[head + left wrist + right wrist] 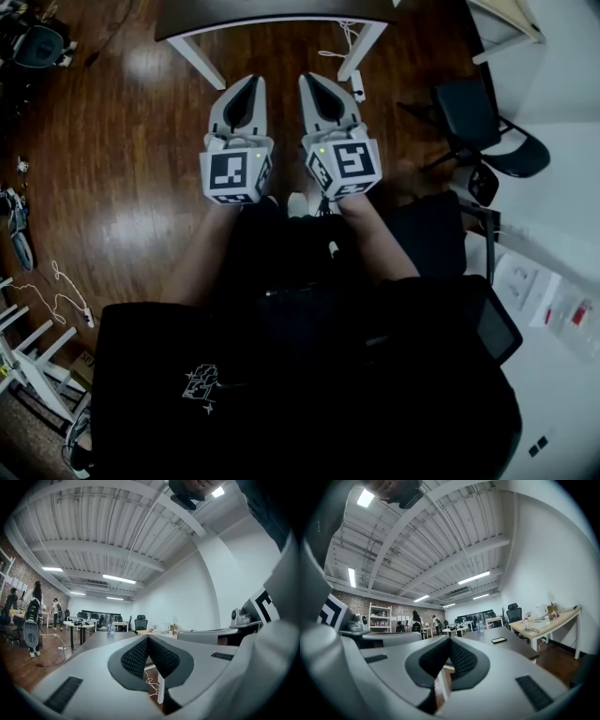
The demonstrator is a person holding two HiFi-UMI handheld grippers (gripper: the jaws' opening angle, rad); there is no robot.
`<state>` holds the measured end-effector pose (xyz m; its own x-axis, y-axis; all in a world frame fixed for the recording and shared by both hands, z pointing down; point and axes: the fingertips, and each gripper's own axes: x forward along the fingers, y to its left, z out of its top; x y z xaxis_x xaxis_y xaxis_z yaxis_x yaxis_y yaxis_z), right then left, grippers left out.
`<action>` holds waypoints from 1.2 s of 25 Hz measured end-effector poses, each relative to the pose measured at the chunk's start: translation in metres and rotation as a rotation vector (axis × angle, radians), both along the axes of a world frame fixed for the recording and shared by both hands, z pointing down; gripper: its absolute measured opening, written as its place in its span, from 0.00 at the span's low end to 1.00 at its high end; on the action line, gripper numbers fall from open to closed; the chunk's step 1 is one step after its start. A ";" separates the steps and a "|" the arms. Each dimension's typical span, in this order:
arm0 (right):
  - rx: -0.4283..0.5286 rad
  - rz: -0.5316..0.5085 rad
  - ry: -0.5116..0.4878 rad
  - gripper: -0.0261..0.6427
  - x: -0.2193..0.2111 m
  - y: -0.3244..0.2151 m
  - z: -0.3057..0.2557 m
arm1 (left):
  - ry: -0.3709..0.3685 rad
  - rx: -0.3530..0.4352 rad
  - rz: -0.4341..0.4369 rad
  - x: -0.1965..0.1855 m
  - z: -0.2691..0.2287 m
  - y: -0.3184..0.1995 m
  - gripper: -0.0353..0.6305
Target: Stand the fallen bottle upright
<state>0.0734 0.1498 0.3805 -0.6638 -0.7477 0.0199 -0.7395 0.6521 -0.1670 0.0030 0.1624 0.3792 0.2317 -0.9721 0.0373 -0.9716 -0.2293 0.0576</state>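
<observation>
Plainly, with our left gripper (pixel 254 82) and right gripper (pixel 308 81) both clenched on nothing short of the dark table (pixel 272 13) and no fallen bottle visible anywhere, we risk reaching with closed jaws and rolling it away.

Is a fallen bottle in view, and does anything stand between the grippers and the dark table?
No fallen bottle shows. The left gripper and right gripper, both shut and empty, point at the dark table; nothing visible stands between.
</observation>
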 end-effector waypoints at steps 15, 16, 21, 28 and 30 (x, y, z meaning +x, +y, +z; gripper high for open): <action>-0.021 -0.003 0.009 0.05 -0.019 -0.027 0.009 | -0.022 -0.002 0.011 -0.019 0.005 -0.029 0.05; -0.026 0.001 0.008 0.05 -0.022 -0.032 0.010 | -0.021 -0.007 0.015 -0.023 0.007 -0.034 0.05; -0.030 0.037 0.019 0.05 -0.035 -0.069 0.013 | -0.014 -0.031 0.055 -0.039 0.014 -0.068 0.05; -0.020 0.069 0.032 0.05 -0.063 -0.121 0.008 | -0.013 -0.006 0.080 -0.064 0.007 -0.122 0.05; -0.015 0.077 0.036 0.05 -0.071 -0.132 0.007 | -0.003 -0.011 0.093 -0.072 0.008 -0.134 0.05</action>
<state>0.0023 0.0173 0.3878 -0.6028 -0.7961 0.0537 -0.7932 0.5906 -0.1488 -0.0687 0.0279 0.3876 0.3203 -0.9460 0.0489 -0.9465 -0.3175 0.0578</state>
